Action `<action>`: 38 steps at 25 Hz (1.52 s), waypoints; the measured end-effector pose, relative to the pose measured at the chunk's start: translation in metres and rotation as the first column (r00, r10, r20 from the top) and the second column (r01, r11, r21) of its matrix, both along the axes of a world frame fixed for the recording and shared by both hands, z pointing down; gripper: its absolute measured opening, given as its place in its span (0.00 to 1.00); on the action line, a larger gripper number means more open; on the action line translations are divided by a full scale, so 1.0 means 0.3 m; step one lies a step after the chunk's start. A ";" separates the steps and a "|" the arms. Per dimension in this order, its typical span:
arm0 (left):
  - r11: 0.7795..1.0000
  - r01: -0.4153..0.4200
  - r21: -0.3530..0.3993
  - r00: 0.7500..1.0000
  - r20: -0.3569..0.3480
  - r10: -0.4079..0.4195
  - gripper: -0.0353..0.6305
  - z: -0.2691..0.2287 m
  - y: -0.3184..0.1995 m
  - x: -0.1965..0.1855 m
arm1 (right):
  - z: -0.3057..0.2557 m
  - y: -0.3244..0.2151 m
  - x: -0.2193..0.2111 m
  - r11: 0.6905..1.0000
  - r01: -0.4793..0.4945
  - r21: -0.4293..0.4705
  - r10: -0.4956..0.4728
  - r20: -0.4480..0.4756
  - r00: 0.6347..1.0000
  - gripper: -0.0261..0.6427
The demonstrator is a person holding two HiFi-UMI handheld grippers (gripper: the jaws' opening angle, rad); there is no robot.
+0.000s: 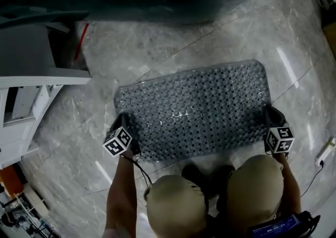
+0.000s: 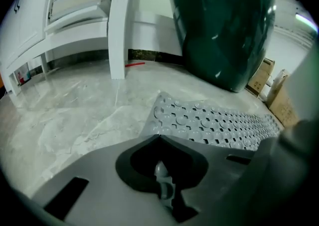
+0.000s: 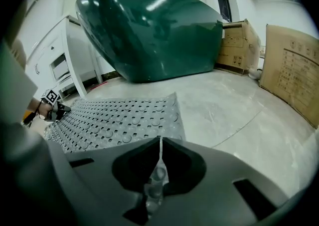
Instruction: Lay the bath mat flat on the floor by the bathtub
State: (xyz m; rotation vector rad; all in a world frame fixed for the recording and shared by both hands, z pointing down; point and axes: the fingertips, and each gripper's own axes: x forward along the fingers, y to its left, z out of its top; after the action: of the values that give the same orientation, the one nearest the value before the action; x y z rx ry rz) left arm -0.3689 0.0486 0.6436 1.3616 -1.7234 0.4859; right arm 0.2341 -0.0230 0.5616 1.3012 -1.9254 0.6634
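Two grippers pinching grey, studded bath mat

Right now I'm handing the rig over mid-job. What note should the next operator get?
Grippers: left tongs shut on the near left corner of the bath mat; right tongs shut on its near right corner.
Things: the mat lies spread on the marble floor, far edge toward the green bathtub, with bare floor between them.
Done: mat spread out by the tub.
Left: lower the two pinched corners, open both tongs, draw back.
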 end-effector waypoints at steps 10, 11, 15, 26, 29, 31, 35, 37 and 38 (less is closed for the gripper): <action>0.981 0.002 0.195 0.999 0.050 -0.012 0.09 -0.256 -0.064 0.022 | -0.062 -0.068 -0.041 0.995 -0.081 0.062 0.073 0.113 0.991 0.08; 0.972 0.005 0.234 0.998 0.056 -0.019 0.09 -0.314 -0.081 0.032 | -0.094 -0.092 -0.064 0.993 -0.074 0.087 0.063 0.125 0.990 0.08; 0.937 -0.029 0.349 0.995 0.096 -0.005 0.09 -0.516 -0.154 0.092 | -0.243 -0.196 -0.182 0.978 -0.016 0.206 -0.020 0.172 0.985 0.08; 0.866 -0.291 0.406 0.932 0.325 0.160 0.09 -0.946 -0.122 0.257 | -0.695 -0.196 -0.469 0.897 0.160 0.411 -0.213 0.087 0.973 0.08; 0.857 -0.278 0.434 0.929 0.348 0.125 0.09 -0.931 -0.062 0.279 | -0.671 -0.147 -0.479 0.882 0.142 0.449 -0.208 0.100 0.973 0.08; 0.859 -0.251 0.445 0.939 0.327 0.106 0.09 -0.896 -0.020 0.301 | -0.640 -0.107 -0.493 0.881 0.142 0.451 -0.216 0.118 0.969 0.08; 0.844 -0.227 0.486 0.947 0.314 0.074 0.09 -0.917 0.020 0.341 | -0.681 -0.044 -0.502 0.850 0.190 0.491 -0.276 0.108 0.955 0.08; 0.833 -0.232 0.502 0.940 0.335 0.060 0.09 -0.962 0.029 0.345 | -0.729 -0.032 -0.504 0.824 0.192 0.533 -0.289 0.104 0.952 0.08; 0.828 -0.238 0.508 0.936 0.348 0.056 0.09 -0.986 0.031 0.349 | -0.752 -0.027 -0.509 0.812 0.190 0.552 -0.294 0.105 0.950 0.08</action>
State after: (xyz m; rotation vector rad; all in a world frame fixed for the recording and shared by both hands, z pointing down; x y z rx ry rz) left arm -0.2643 0.0580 0.3478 1.9207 -2.1356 0.3192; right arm 0.0815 -0.0312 0.3361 1.3053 -2.5005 0.1058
